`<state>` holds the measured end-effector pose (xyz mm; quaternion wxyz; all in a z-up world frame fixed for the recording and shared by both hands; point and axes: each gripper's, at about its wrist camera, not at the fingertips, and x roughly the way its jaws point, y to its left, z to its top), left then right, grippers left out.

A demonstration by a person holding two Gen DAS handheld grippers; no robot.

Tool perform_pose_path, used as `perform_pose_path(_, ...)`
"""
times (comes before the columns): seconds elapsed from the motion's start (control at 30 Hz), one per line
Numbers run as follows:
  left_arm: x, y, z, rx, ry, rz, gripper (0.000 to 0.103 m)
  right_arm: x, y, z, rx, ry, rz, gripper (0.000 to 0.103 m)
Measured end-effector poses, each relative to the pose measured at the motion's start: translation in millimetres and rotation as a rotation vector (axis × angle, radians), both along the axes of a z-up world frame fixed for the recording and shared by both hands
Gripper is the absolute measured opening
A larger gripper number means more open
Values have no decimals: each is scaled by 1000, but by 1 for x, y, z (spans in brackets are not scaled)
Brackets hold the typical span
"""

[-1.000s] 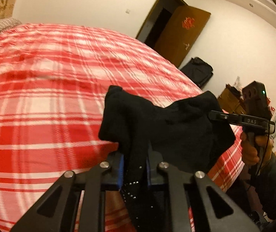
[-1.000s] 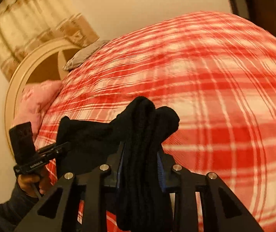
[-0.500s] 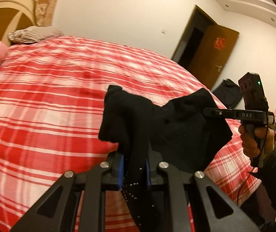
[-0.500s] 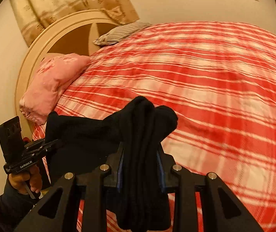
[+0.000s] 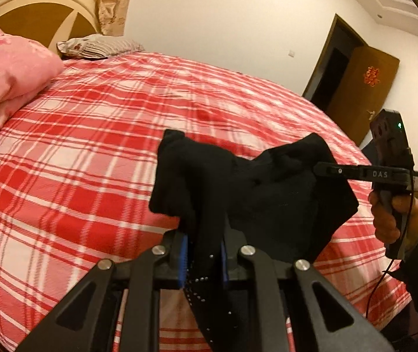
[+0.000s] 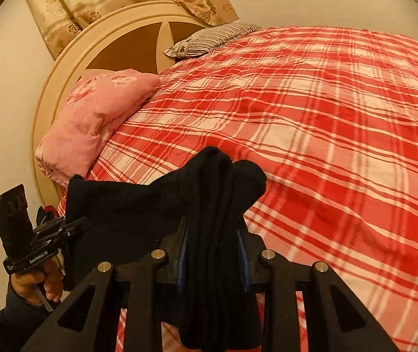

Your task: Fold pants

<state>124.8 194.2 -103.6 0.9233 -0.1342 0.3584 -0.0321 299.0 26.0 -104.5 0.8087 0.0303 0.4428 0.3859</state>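
**Black pants held over the plaid bed**

Here, the left gripper (image 5: 203, 255) clamps one bunched end of the black pants (image 5: 267, 193), and the right gripper (image 6: 213, 261) pinches the other; the cloth hangs between them above the red plaid bedspread (image 6: 341, 135). Farther off lie a pink pillow (image 6: 97, 120), a round headboard (image 6: 71, 58) and a brown door (image 5: 361, 94).

I see a bed (image 6: 341, 123) covered edge to edge by a red and white plaid sheet (image 5: 91, 152), lightly creased. At its head stands a rounded cream headboard (image 6: 71, 58). A folded pink quilt (image 6: 97, 117) lies on the sheet against the headboard. A striped pillow (image 6: 217, 36) lies further along the same end.
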Motion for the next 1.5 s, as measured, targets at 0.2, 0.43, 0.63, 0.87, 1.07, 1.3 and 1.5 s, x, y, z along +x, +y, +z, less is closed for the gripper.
perform_pose_path(0.2,7,4,-18,18,48,3,17,15,5,-23,-3,43,-24,29)
perform_pose_path(0.43,12,-4,-28,77,66,7,20,23,0,-43,-14,75,-39,29)
perform_pose_path(0.63,14,-2,-35,106,72,26,34,25,1,-52,-35,76,-50,29)
perform_pose_path(0.87,11,-3,-34,115,77,37,45,23,0,-54,-50,65,-58,35)
perform_pose_path(1.07,-16,-13,-31,120,75,30,61,-4,-10,-43,-108,-9,-38,40)
perform_pose_path(1.3,-25,-15,-42,126,79,73,76,-11,-35,-59,-117,27,-102,62)
perform_pose_path(1.5,-34,-21,-29,140,77,71,76,-35,-47,-39,-106,-32,-170,62)
